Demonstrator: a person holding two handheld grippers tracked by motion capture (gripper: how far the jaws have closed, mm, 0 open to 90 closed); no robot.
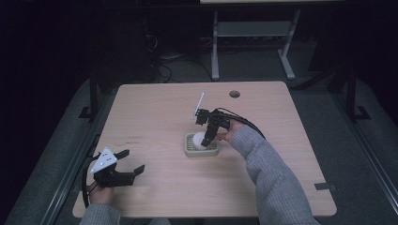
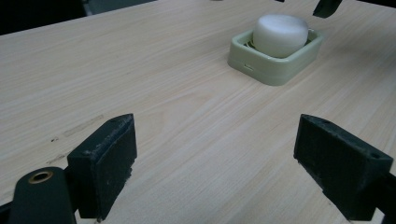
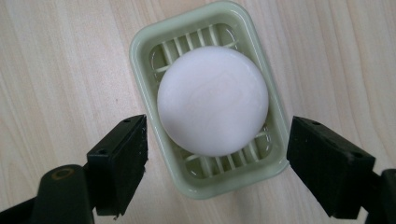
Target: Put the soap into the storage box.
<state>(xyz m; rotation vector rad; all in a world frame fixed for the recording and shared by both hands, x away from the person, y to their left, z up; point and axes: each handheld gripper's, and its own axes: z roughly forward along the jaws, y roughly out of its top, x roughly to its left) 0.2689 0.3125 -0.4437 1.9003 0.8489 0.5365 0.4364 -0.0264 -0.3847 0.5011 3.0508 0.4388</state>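
A round white soap bar (image 3: 213,100) lies in a pale green slatted soap dish (image 3: 140,51) near the middle of the table (image 1: 155,108). From above, my right gripper (image 3: 217,161) hangs over the dish, open, its jaws standing on either side of the dish with nothing held. In the high view the soap (image 1: 199,139) and dish (image 1: 190,151) sit under the right gripper (image 1: 208,139). My left gripper (image 1: 133,163) rests open near the table's front left, pointing toward the dish (image 2: 280,70) and soap (image 2: 280,35) some way off. Only bare wood lies between the left gripper's (image 2: 215,163) jaws.
A round cable hole (image 1: 234,93) sits near the table's far edge. Beyond the table stands a grey metal frame (image 1: 253,33) on a dark floor. The tabletop around the dish is bare wood.
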